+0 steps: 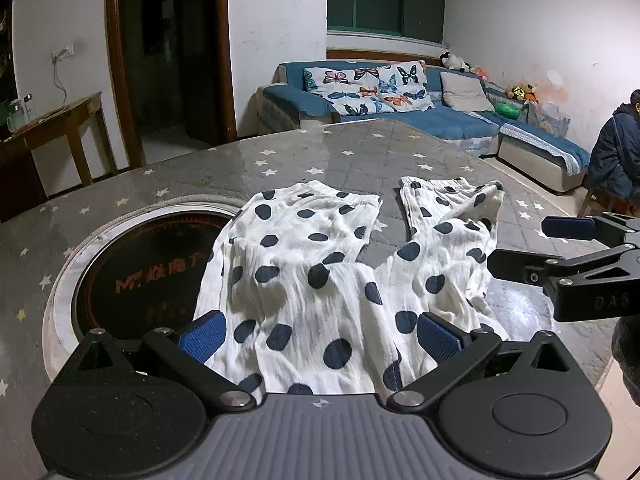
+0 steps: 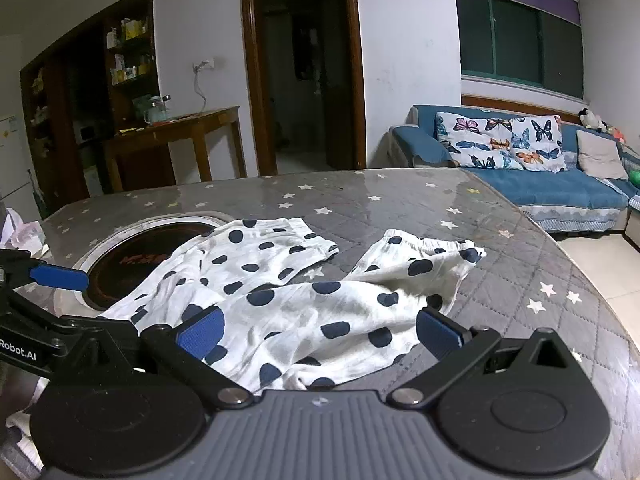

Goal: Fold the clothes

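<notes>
White trousers with dark blue dots [image 1: 320,280] [image 2: 288,292] lie crumpled on the grey star-patterned table [image 1: 352,148], both legs pointing away and the waist nearest me. My left gripper [image 1: 320,334] hovers open above the waist end, blue pads wide apart, nothing pinched. My right gripper [image 2: 318,330] is open too, over the near hem on the garment's right side. In the left wrist view the right gripper [image 1: 524,248] shows at the right edge, jaws apart. In the right wrist view a blue-padded finger of the left gripper [image 2: 60,276] shows at the left edge.
A round dark inset with red lettering [image 1: 152,272] [image 2: 140,272] sits in the table, partly under the left trouser leg. Beyond are a blue sofa with butterfly cushions [image 1: 380,88], a wooden side table [image 1: 60,120], a doorway, and a seated person [image 1: 616,148] at the right.
</notes>
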Demonstrator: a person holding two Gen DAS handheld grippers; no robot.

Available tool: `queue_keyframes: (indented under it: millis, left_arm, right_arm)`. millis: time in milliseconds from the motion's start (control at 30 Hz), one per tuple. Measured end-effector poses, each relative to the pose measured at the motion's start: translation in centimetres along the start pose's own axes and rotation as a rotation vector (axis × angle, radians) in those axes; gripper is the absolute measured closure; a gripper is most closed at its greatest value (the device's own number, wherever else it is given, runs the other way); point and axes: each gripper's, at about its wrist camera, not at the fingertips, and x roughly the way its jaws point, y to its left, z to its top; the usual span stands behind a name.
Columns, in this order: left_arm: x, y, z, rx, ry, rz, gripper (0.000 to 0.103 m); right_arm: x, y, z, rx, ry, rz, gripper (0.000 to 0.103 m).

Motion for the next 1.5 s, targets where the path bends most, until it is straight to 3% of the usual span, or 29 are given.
queue_keyframes:
  millis: [433, 800, 833, 867, 1033, 1167, 1367, 1500]
  left_arm:
    - [3.0, 0.9, 1.9, 0.016, 0.022, 0.032, 0.000]
    - [7.6, 3.4, 6.0, 0.023, 0.007, 0.091, 0.000]
    - [8.2, 3.7, 6.5, 0.031, 0.005, 0.077, 0.000]
    - [8.9, 3.9, 7.0, 0.079, -0.004, 0.014, 0.000]
    - [12.5, 4.0, 8.8, 0.151, -0.007, 0.045, 0.000]
    - [15.6, 4.4, 9.7, 0.185, 0.022, 0.055, 0.006]
    - [19.1, 4.6, 10.2, 0.230, 0.077, 0.008, 0.014]
    - [20.0, 4.0, 10.0, 0.275, 0.079, -0.031, 0.025]
  right_arm:
    - [2.7, -1.5, 1.4, 0.018, 0.027, -0.004, 0.000]
    - [6.2, -4.0, 3.1, 0.006, 0.068, -0.035, 0.000]
    - [6.5, -4.3, 3.3, 0.005, 0.071, -0.038, 0.000]
    - [6.8, -4.6, 3.5, 0.006, 0.074, -0.039, 0.000]
    - [8.5, -6.0, 4.6, 0.009, 0.093, -0.033, 0.000]
    - [9.8, -6.2, 5.4, -0.012, 0.102, -0.012, 0.000]
    - [12.0, -6.1, 6.3, -0.048, 0.136, 0.026, 0.000]
    - [13.2, -5.9, 6.7, -0.072, 0.154, 0.032, 0.000]
